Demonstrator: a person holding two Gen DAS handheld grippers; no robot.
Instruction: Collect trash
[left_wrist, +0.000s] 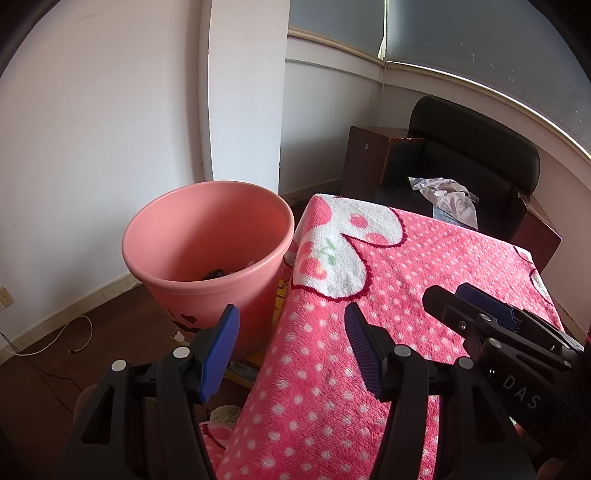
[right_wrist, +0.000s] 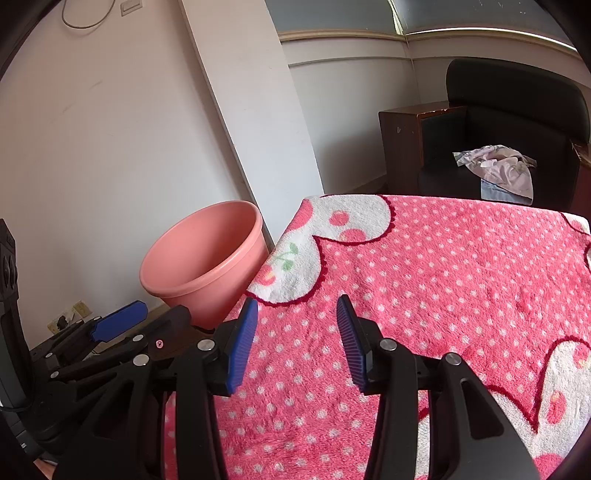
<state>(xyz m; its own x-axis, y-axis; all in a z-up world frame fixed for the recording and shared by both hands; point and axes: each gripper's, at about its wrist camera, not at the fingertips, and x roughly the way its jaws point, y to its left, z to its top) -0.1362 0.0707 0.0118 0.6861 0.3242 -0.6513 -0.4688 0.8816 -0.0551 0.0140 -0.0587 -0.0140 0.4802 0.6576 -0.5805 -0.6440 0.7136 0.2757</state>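
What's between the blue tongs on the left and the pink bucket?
Nothing sits between them. In the left wrist view the left tongs hang open, with only bare dark floor before the pink bucket, which stands beside the pink polka-dot blanket.

Inside the pink bucket (left_wrist: 207, 236) only a dark clump and a pale scrap show above the near rim; what they are cannot be told, and the right wrist view shows none of its floor. The black marks on its near wall are cut by the left tongs (left_wrist: 291, 332). The pink dotted blanket (left_wrist: 424, 280) hides the tabletop wholly. The crumpled cloth (right_wrist: 498, 170) on the black armchair (right_wrist: 517, 110) is too small to identify. The armchair's right side runs off both pictures.
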